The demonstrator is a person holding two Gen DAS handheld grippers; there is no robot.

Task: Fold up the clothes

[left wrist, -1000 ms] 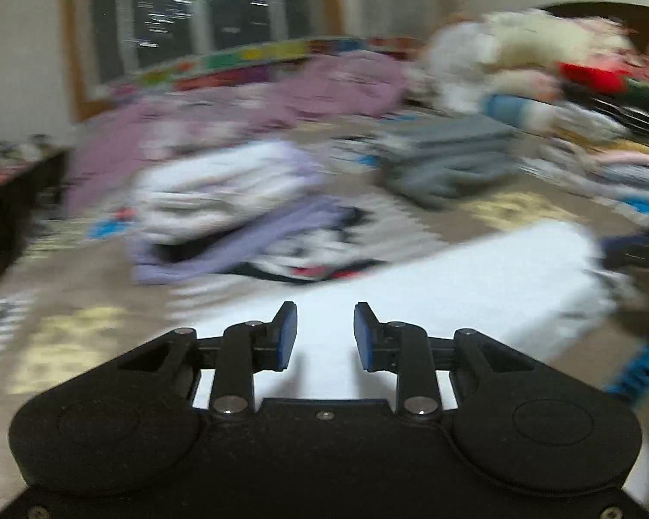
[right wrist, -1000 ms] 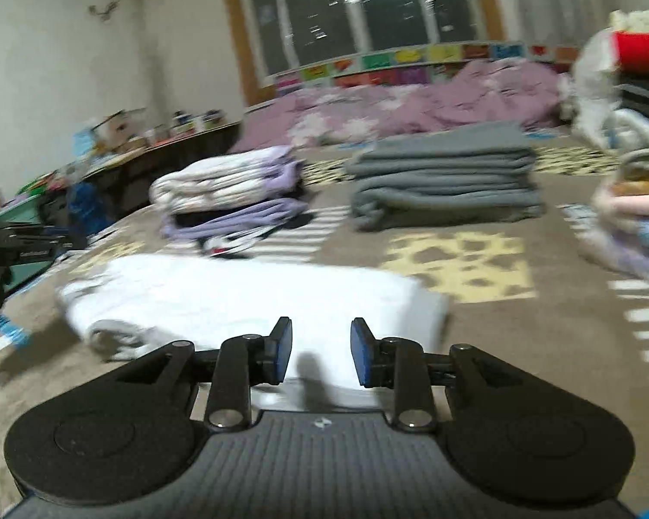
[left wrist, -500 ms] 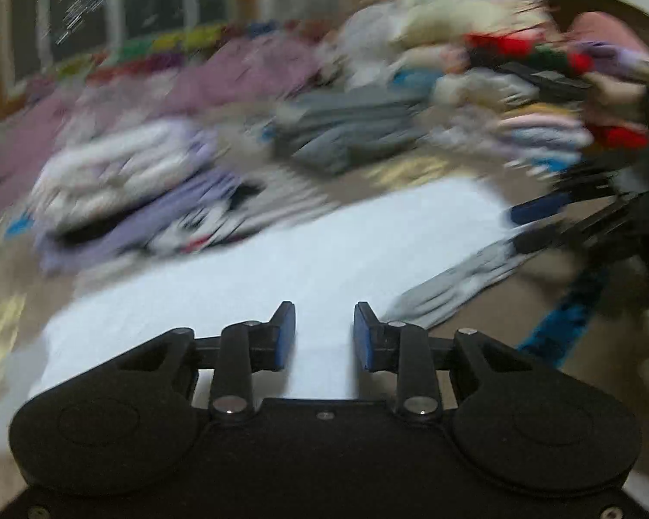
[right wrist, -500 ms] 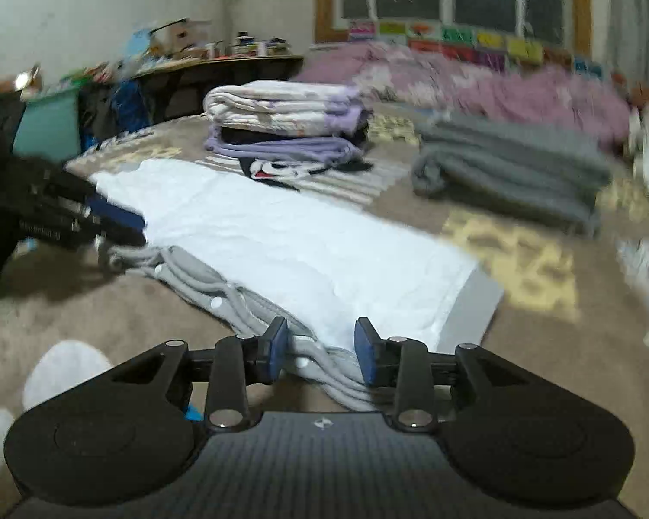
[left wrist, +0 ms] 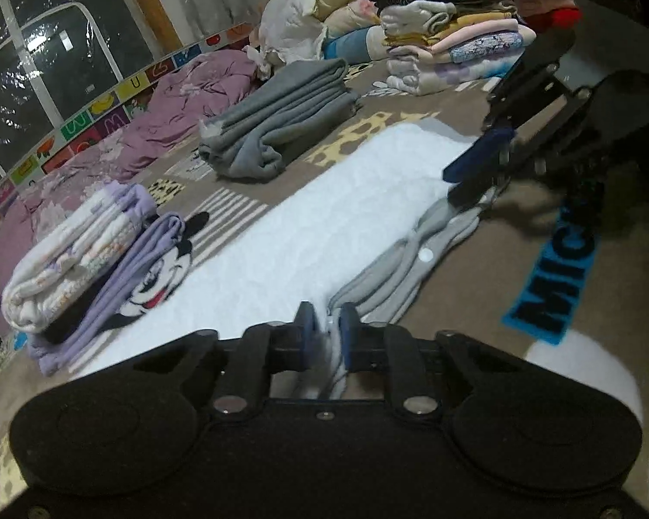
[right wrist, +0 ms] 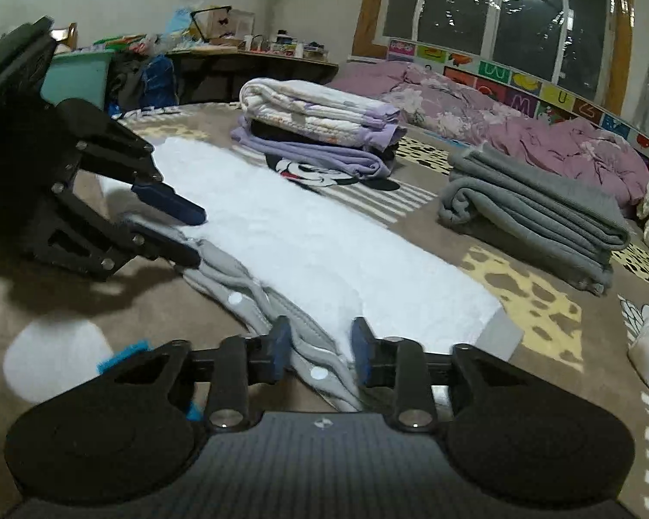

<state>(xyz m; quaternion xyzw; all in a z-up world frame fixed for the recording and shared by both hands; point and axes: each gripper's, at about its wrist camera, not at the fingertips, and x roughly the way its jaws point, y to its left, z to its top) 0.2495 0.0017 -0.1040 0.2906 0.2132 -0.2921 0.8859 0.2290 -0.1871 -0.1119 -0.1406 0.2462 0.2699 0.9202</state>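
A long white fleece garment with a grey snap-button edge lies flat on the patterned carpet. My left gripper is at one end of it, its fingers drawn close with white and grey cloth pinched between them. From the right wrist view, the garment stretches away toward the left gripper. At the opposite end, my right gripper is open, and the grey edge runs between its fingers. The left wrist view shows the right gripper low over that far end.
A folded grey blanket and a purple and white stack lie just beyond the garment. A tall pile of folded clothes rises behind the right gripper. Pink bedding lies under the window, and a cluttered low table stands along the wall.
Both grippers swung to opposite ends of the garment and dropped to its grey edge. The left fingers narrowed onto the cloth; the right stayed open.
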